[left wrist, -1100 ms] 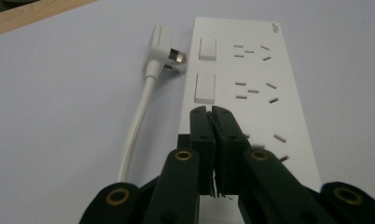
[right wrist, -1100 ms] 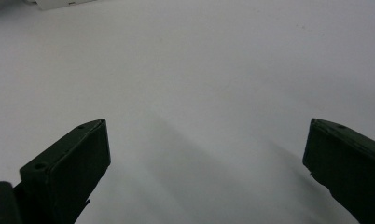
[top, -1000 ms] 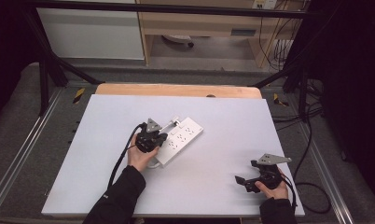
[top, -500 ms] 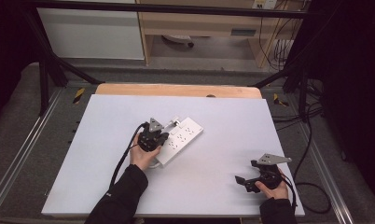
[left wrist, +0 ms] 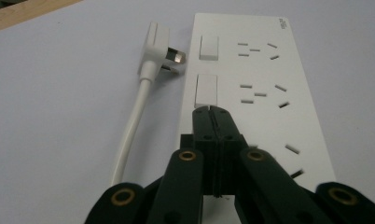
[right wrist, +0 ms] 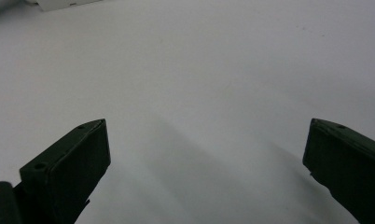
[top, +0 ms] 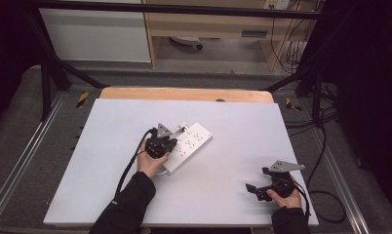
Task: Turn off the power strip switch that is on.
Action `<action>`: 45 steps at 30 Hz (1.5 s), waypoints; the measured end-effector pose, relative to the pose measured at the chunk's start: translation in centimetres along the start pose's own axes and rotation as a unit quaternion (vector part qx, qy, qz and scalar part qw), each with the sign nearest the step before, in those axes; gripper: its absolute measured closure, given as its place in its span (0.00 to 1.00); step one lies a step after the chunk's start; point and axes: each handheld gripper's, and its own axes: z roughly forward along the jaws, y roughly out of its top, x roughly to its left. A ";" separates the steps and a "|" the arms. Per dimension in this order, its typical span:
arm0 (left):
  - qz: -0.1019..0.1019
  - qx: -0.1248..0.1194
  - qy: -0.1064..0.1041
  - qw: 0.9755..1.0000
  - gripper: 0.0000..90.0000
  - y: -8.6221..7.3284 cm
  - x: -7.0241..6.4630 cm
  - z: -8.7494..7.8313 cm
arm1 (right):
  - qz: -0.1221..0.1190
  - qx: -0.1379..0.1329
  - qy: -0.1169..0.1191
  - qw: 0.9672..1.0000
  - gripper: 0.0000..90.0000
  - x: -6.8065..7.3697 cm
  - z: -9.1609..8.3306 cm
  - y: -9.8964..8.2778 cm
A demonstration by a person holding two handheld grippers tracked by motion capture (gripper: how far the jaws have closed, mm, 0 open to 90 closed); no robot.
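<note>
White surface [top: 111, 161] carries the power strip [top: 189, 146] near its middle, and the left tongs [left wrist: 211, 110], pressed together, should push squarely down on the nearer rocker switch [left wrist: 206, 90], while the right tongs [right wrist: 204, 149] wait apart, well clear.

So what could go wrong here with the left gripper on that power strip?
The shut left gripper points at one switch of the power strip; its closed tips could slide off the narrow switch or push the loose strip across the table. The plug lies close beside it and might get knocked.
</note>
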 end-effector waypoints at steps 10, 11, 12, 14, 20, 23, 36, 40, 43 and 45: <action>-0.001 -0.004 0.000 1.000 1.00 -0.1 0.0 0.2 | 0.000 0.000 0.000 1.000 0.01 0.0 0.0 0.0; -0.001 -0.005 -0.001 1.000 1.00 -0.1 0.0 0.2 | 0.000 0.000 0.000 1.000 0.01 0.0 0.0 0.0; 0.000 -0.006 -0.001 1.000 1.00 -0.1 0.0 0.3 | 0.000 0.000 0.000 1.000 0.01 0.0 0.0 0.0; -0.001 -0.007 0.000 1.000 1.00 -0.1 0.0 0.3 | 0.000 0.000 0.000 1.000 0.01 0.0 0.0 0.0; 0.001 -0.008 -0.002 1.000 1.00 -0.1 0.0 0.3 | 0.000 0.000 0.000 1.000 0.01 0.0 0.0 0.0; 0.003 -0.009 -0.001 1.000 1.00 -0.1 0.0 0.3 | 0.000 0.000 0.000 1.000 0.01 0.0 0.0 0.0; 0.013 -0.010 0.003 1.000 1.00 -0.1 -0.1 0.7 | 0.000 0.000 0.000 1.000 0.01 0.0 0.0 0.0; 0.016 -0.015 -0.006 1.000 1.00 0.0 -0.5 1.0 | 0.001 -0.001 0.000 1.000 0.01 0.0 0.0 0.0; 0.021 -0.014 -0.005 1.000 1.00 0.1 -0.7 1.1 | -0.001 0.001 -0.001 1.000 0.01 -0.1 0.0 0.0; 0.020 -0.013 -0.005 1.000 1.00 0.1 -0.7 1.1 | -0.001 -0.001 0.000 1.000 0.01 0.0 0.0 0.0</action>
